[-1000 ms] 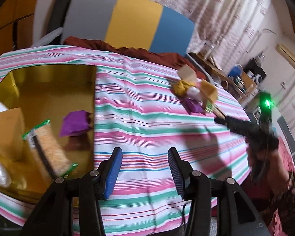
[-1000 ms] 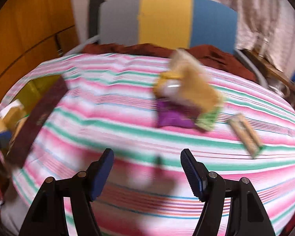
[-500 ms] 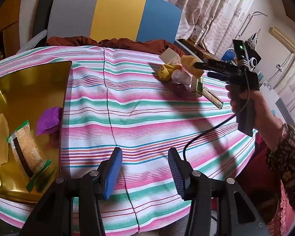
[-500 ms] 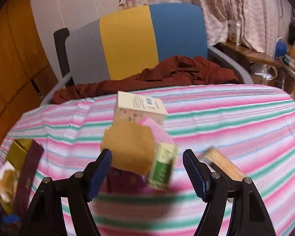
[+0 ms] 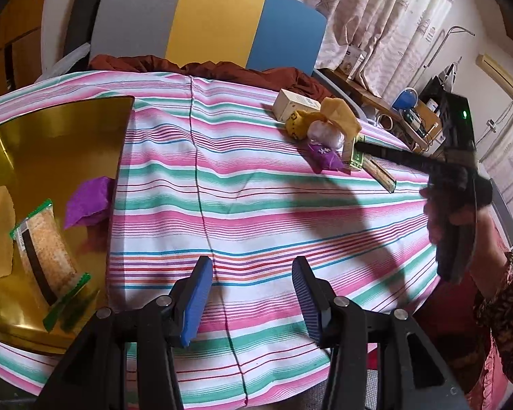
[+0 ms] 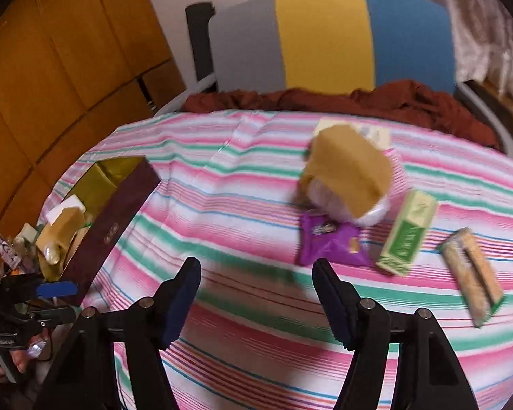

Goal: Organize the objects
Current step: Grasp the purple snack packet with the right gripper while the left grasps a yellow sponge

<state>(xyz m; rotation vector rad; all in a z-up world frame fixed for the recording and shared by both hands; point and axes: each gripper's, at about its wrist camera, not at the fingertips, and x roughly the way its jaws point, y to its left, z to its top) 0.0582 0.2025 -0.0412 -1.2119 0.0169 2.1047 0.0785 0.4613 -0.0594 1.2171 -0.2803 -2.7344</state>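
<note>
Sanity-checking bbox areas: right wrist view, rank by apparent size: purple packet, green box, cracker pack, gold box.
1. gold box, though at the frame's distorted edge
2-4. purple packet, green box, cracker pack: look alike, blurred, not ranked

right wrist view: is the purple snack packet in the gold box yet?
No, the purple snack packet lies on the striped tablecloth beside the green carton, well away from the gold box.

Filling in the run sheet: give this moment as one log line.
stage: reaching for pile | left gripper: open, empty, beside gold box | right gripper: closing, empty, short of purple packet | striped cloth
</note>
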